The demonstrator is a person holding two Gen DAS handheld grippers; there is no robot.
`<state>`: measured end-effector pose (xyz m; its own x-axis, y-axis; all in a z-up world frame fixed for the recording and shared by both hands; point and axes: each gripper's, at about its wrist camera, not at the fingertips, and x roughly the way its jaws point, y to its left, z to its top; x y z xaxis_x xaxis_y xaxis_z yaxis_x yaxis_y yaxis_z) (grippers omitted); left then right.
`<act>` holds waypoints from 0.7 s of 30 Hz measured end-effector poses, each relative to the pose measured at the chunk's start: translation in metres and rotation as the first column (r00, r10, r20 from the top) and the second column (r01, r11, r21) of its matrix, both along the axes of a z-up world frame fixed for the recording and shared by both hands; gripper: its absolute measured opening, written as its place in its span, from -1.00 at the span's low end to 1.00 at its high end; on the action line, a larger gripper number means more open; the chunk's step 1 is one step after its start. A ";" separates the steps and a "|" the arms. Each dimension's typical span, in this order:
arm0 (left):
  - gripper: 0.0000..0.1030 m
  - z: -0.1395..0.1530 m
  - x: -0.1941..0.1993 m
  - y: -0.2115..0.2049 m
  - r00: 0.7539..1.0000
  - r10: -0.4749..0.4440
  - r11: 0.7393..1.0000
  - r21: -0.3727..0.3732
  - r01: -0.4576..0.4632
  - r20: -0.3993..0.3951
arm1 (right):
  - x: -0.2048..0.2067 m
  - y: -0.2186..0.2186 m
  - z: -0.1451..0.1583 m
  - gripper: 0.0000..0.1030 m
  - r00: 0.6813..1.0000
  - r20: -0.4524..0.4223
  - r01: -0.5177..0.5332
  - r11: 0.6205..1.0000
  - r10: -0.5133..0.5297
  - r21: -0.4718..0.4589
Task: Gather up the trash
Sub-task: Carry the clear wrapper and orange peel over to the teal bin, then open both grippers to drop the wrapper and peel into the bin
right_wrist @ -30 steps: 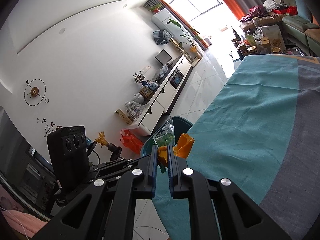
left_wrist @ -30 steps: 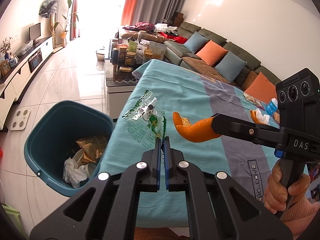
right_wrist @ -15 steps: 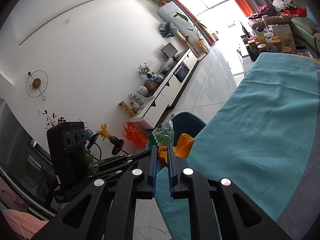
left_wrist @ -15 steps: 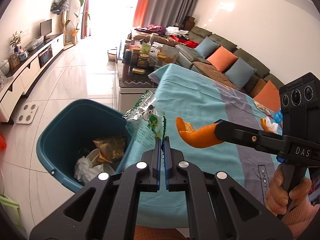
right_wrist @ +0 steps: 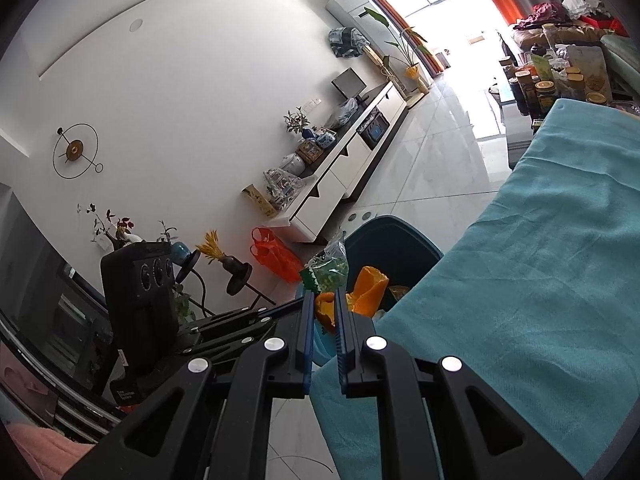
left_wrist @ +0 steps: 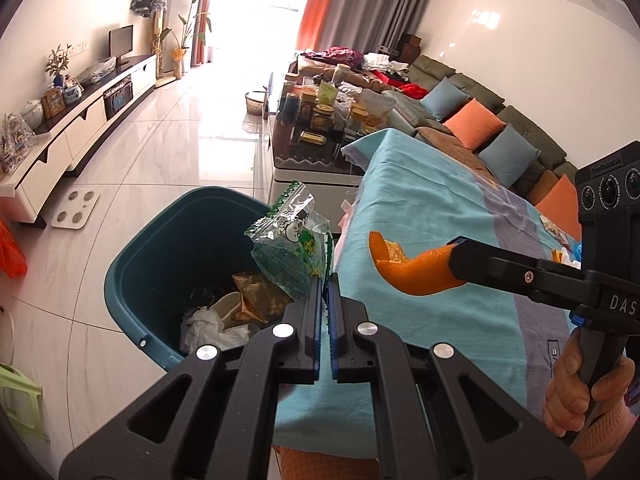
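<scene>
Two grippers show in both views, each clamped on one piece of trash. The left gripper [left_wrist: 325, 280] pinches the bottom edge of a crinkled clear-and-green plastic wrapper [left_wrist: 290, 246], which stands up from the fingertips over the near rim of a single teal bin [left_wrist: 132, 300] on the tiled floor. The right gripper [right_wrist: 322, 300] has its jaws closed on one curl of orange peel [left_wrist: 404, 272], held in the air above the edge of the table's teal cloth [left_wrist: 420, 200], just beside the bin. From the right wrist view the peel [right_wrist: 366, 290] and the wrapper [right_wrist: 328, 266] sit close together in front of the bin [right_wrist: 404, 236]. Inside the bin lie one gold foil packet [left_wrist: 258, 294] and one wad of white tissue [left_wrist: 208, 326]. One hand [left_wrist: 576, 392] grips the right gripper's handle at the lower right. Writing that can be read: the letters "DAS" in white on the right gripper's body; the small print on its camera block and on the wrapper is too fine to make out. Four cushions line the sofa [left_wrist: 520, 120], two orange and two blue.
</scene>
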<state>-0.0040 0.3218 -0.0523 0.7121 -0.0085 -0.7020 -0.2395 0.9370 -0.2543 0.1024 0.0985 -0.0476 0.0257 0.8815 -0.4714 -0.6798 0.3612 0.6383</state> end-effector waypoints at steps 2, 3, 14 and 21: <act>-0.93 -0.003 0.001 0.004 1.000 0.009 1.000 -0.001 -0.009 -0.006 | 0.001 0.006 0.000 -0.83 1.000 0.000 -0.013 1.000 0.013 -0.007; -0.93 -0.003 0.001 0.005 1.000 0.013 1.000 -0.002 -0.013 -0.008 | 0.001 0.010 -0.001 -0.83 1.000 0.001 -0.018 1.000 0.018 -0.010; -0.93 -0.017 0.006 0.018 0.998 0.050 0.999 -0.003 -0.050 -0.037 | 0.003 0.037 -0.009 -0.83 0.999 -0.002 -0.039 0.998 0.039 -0.051; -0.93 -0.028 0.011 0.029 0.995 0.078 0.997 -0.008 -0.079 -0.063 | 0.002 0.060 -0.014 -0.83 0.998 -0.010 -0.055 0.994 0.055 -0.090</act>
